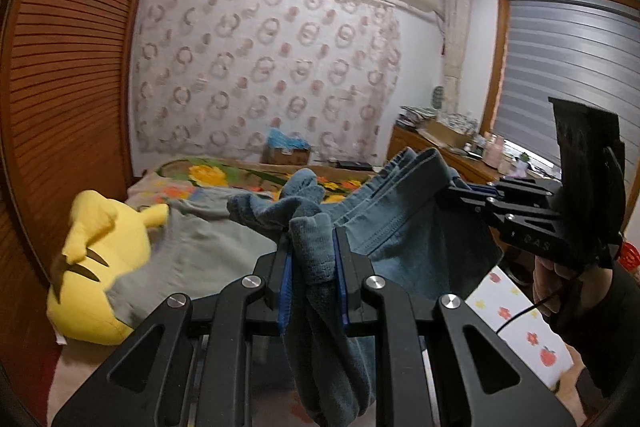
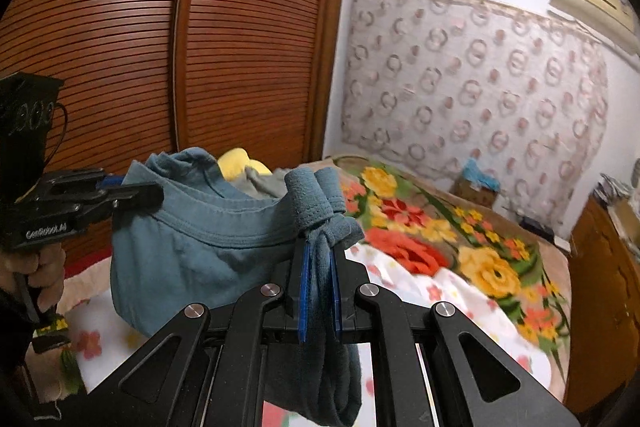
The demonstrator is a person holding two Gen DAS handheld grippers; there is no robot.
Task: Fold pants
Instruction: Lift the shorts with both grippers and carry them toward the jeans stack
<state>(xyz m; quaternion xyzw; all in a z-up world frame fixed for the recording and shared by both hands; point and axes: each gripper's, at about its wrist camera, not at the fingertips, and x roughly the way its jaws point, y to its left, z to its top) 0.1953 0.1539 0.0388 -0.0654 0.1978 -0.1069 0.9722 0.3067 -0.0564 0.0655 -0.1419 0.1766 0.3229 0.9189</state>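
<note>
Blue-padded fingers of the left gripper (image 1: 313, 259) clamp a bunched fold of the teal pants (image 1: 384, 227), held in the air above the flowered bed (image 2: 472, 259); fabric hangs below both pads. Right gripper (image 2: 319, 267), likewise clamped on the pants (waistband stretched between the two tools). Beyond the left fingertips: yellow plush toy (image 1: 96, 267), grey garment (image 1: 192, 243).
</note>
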